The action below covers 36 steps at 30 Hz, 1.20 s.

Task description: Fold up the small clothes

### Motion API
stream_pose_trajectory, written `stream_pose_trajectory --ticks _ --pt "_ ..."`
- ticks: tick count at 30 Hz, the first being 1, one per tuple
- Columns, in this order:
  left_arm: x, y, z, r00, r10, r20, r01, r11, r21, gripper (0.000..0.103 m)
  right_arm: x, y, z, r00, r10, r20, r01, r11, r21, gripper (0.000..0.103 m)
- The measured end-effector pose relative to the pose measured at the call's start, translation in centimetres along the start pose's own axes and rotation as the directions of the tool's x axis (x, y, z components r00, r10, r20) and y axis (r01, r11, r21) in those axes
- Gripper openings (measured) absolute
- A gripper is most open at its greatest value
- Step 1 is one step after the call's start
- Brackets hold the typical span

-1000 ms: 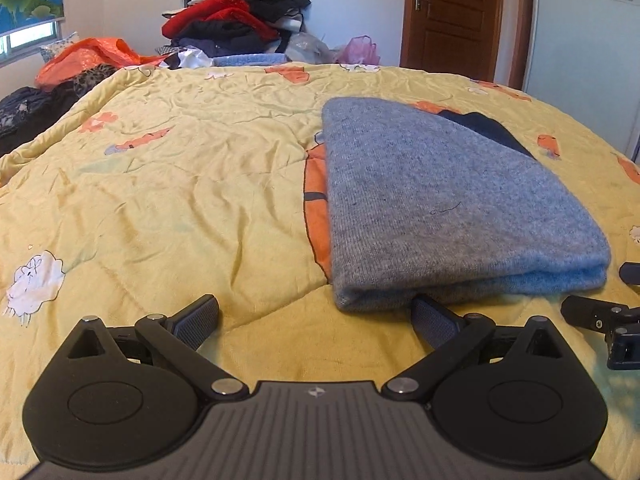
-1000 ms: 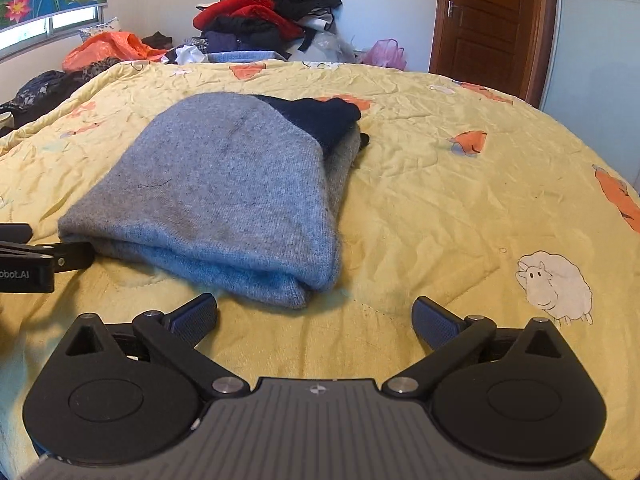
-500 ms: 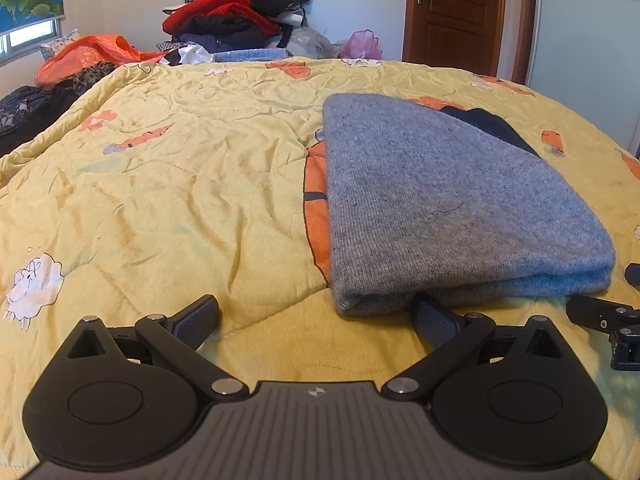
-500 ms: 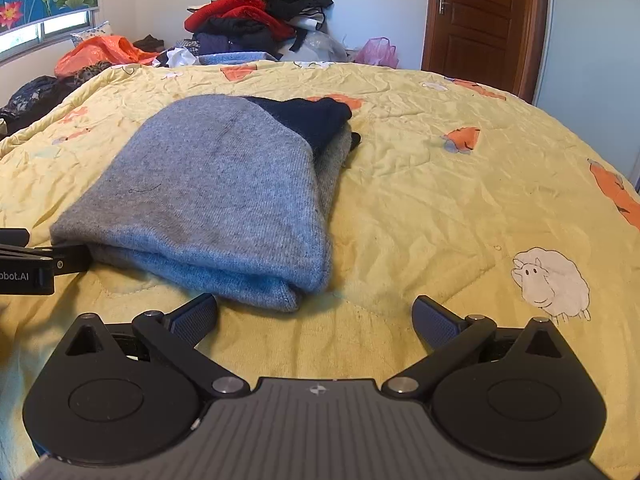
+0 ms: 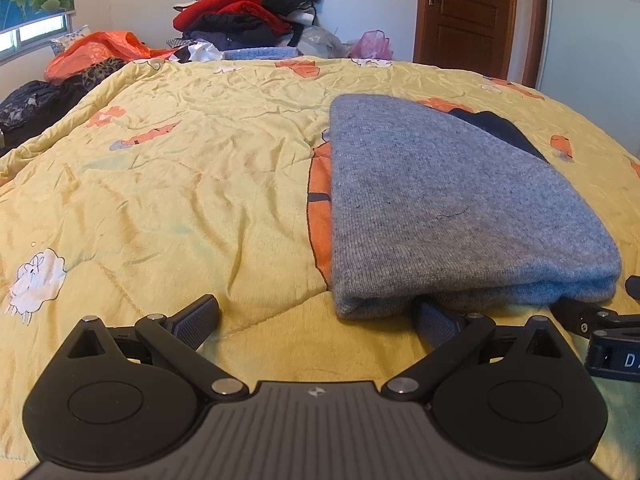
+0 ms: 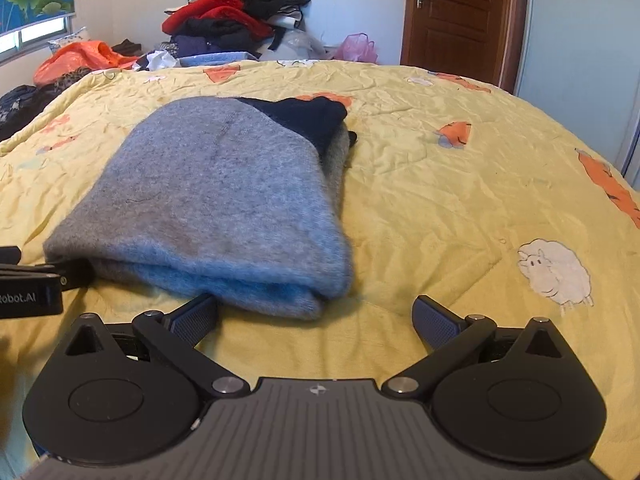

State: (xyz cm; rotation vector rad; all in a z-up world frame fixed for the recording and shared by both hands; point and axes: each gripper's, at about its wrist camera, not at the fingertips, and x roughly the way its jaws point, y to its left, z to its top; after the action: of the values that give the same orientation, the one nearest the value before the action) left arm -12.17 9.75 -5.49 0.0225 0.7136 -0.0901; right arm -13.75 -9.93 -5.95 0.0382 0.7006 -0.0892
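Note:
A folded grey knit garment (image 5: 448,208) with a dark navy part at its far end lies on the yellow quilt (image 5: 180,184); it also shows in the right wrist view (image 6: 224,200). My left gripper (image 5: 316,318) is open at the garment's near left corner, its right finger touching the near folded edge. My right gripper (image 6: 316,316) is open at the near right corner, its left finger against the fold. Each gripper shows at the edge of the other's view: the right one (image 5: 592,320), the left one (image 6: 36,280).
A pile of red, black and other clothes (image 5: 244,12) sits beyond the bed's far edge, with an orange bag (image 5: 100,48) at the far left. A brown door (image 5: 468,12) stands behind. The quilt (image 6: 460,184) spreads to both sides of the garment.
Both grippers have moved slightly forward, closer to the garment's near edge; the right gripper's left finger now reaches the fold. The garment has not moved.

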Motion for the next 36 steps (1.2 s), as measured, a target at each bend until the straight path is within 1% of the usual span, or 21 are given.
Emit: stream_pose_trajectory --ticks 3,5,7,10,36 --pt "0.0 -0.2 0.1 1.000 0.013 -0.003 -0.013 1.000 -0.015 0.103 -0.3 0.6 -0.3 1.000 0.009 0.007 -0.009 1.000 0.018 0.103" --pt "-0.1 -0.3 0.0 1.000 0.022 0.000 -0.022 1.000 -0.020 0.103 -0.5 1.7 -0.6 1.000 0.021 0.019 -0.020 0.999 -0.037 0.103" --pt "-0.1 -0.4 0.0 1.000 0.026 0.001 -0.026 0.999 -0.022 0.103 -0.4 1.9 -0.4 0.998 0.068 0.011 -0.067 0.997 -0.046 0.103" --pt "-0.1 -0.5 0.0 1.000 0.027 0.002 -0.027 0.999 -0.023 0.103 -0.3 2.3 -0.4 0.999 0.053 0.011 -0.052 0.997 -0.051 0.103" --pt "0.0 -0.5 0.0 1.000 0.022 0.003 -0.022 1.000 -0.022 0.103 -0.4 2.4 -0.4 0.998 0.055 0.014 -0.054 0.997 -0.050 0.103"
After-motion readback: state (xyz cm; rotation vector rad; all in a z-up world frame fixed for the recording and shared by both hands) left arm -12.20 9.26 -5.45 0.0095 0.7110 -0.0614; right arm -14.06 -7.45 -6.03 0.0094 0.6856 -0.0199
